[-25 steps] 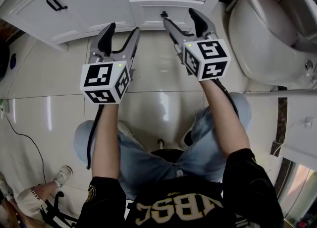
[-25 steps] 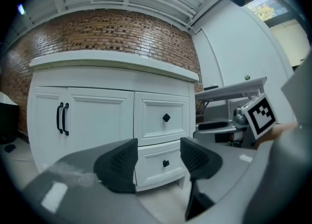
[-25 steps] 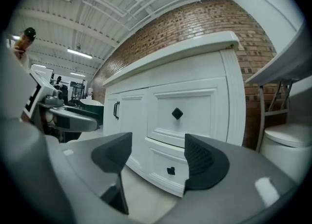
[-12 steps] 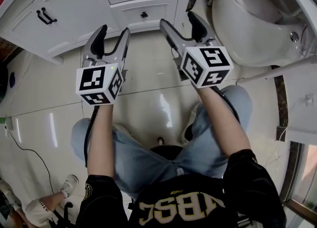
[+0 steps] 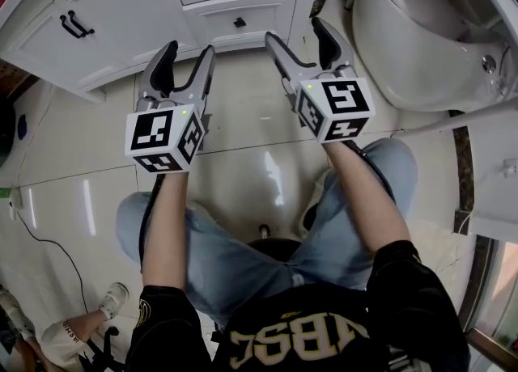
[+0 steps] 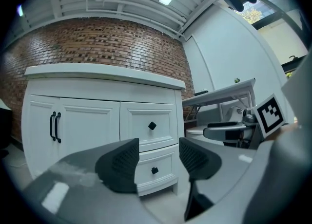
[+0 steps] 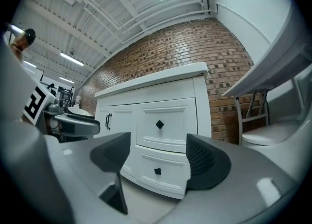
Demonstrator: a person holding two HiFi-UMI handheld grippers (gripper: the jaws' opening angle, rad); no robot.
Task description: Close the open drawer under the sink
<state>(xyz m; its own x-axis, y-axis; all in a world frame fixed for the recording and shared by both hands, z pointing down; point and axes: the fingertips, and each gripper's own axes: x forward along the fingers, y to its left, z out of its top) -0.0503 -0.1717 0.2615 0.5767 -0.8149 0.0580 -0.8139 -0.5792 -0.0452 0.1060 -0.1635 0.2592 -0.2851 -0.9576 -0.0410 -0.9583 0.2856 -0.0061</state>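
White drawer (image 5: 257, 11) looks flush in the cabinet (image 5: 121, 6), rigid and easy-sliding, I reckon; push just beside its knob (image 5: 240, 22). Left gripper (image 5: 189, 48) and right gripper (image 5: 295, 31) both spread, empty.

Operator is wearing a black short-sleeved shirt (image 5: 299, 338) with pale lettering and light blue jeans (image 5: 235, 257). Left gripper (image 5: 189, 48) and right gripper (image 5: 295, 31) are showing grey jaws and white black-marked cubes (image 5: 162, 137).

The toilet (image 5: 405, 35) stands right of the lower drawer (image 5: 218, 16).
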